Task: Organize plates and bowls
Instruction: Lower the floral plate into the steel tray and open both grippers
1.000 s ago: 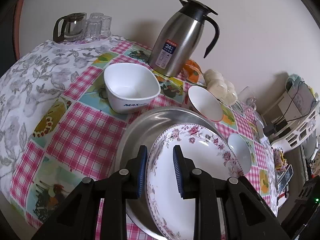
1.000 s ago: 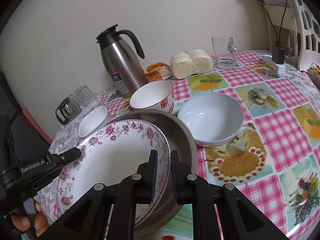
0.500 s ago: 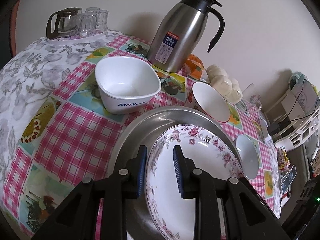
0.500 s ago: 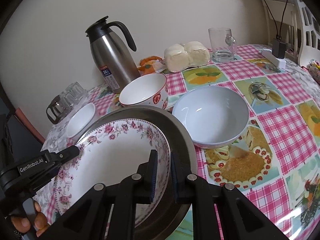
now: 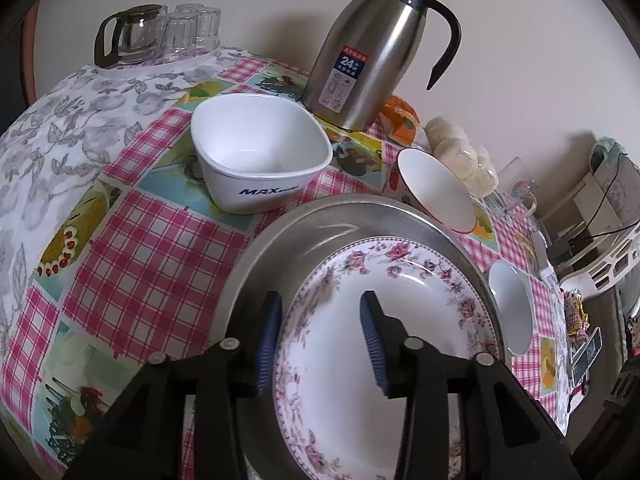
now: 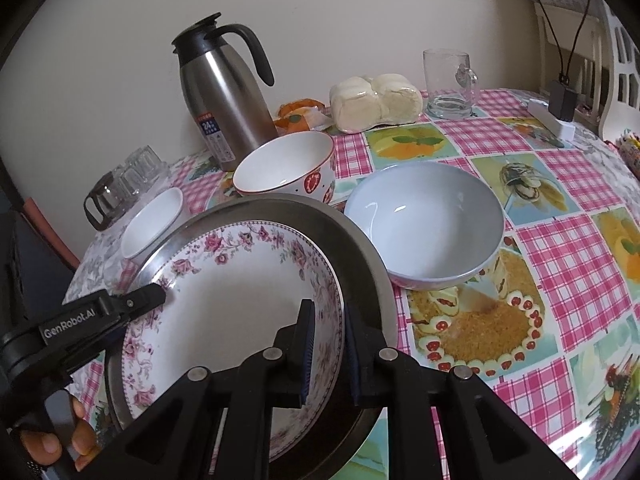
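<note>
Right wrist view shows your right gripper (image 6: 325, 350) fingers pinching the floral plate (image 6: 224, 312) rim inside the steel pan (image 6: 360, 264), left gripper (image 5: 320, 340) opening off it: glazed, slippery, breakable, so hold the rim.

Two plates (image 6: 224, 300) – four bowls (image 6: 424, 224), one flask (image 6: 224, 96), one mug (image 6: 450, 84).

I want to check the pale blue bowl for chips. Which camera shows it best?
The right wrist view: the pale blue bowl sits near and unobstructed, with its whole rim and inside visible. The left wrist view shows it only small, distorted at the frame's edge beyond the floral plate.
</note>
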`<state>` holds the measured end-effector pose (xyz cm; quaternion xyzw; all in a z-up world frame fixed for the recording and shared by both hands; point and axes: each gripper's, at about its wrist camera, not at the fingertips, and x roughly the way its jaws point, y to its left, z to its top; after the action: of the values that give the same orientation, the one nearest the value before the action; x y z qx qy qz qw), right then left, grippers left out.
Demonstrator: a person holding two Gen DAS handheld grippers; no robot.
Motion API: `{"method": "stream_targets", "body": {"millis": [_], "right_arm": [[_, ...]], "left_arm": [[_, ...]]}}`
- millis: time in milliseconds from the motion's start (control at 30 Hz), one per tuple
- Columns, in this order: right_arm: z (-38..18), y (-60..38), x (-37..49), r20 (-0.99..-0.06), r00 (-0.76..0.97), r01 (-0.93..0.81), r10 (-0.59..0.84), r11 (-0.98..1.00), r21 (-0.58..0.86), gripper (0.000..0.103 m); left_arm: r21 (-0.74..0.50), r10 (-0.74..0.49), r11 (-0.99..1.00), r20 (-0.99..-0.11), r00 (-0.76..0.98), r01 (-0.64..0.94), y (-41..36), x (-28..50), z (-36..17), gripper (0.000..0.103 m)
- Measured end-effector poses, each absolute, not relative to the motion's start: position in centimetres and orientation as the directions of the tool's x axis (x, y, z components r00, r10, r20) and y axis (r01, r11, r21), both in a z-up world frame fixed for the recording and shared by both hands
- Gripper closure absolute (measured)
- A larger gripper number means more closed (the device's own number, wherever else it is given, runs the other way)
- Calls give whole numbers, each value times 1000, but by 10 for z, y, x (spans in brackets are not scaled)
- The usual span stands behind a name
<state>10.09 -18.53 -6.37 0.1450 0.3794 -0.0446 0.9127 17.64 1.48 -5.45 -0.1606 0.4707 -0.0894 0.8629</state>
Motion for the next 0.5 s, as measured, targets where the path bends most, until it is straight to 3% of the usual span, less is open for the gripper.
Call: {"method": "stream_targets", "body": {"millis": [233,300,500], "right_arm": [[-63,-179,102,-712,702,168,30,964,206,74],[-57,-176,100,-698,716,159,14,970,182,57],[-40,-171,94,-668,744,137,-27,984,113,37]], "left_arm": [[-341,-292,940,-791,537,10,12,175,-49,49],[-327,-282,945,-788,547,16,10,174,-44,43],[-263,-212,965,-805,553,-12,13,170,-30,37]]}}
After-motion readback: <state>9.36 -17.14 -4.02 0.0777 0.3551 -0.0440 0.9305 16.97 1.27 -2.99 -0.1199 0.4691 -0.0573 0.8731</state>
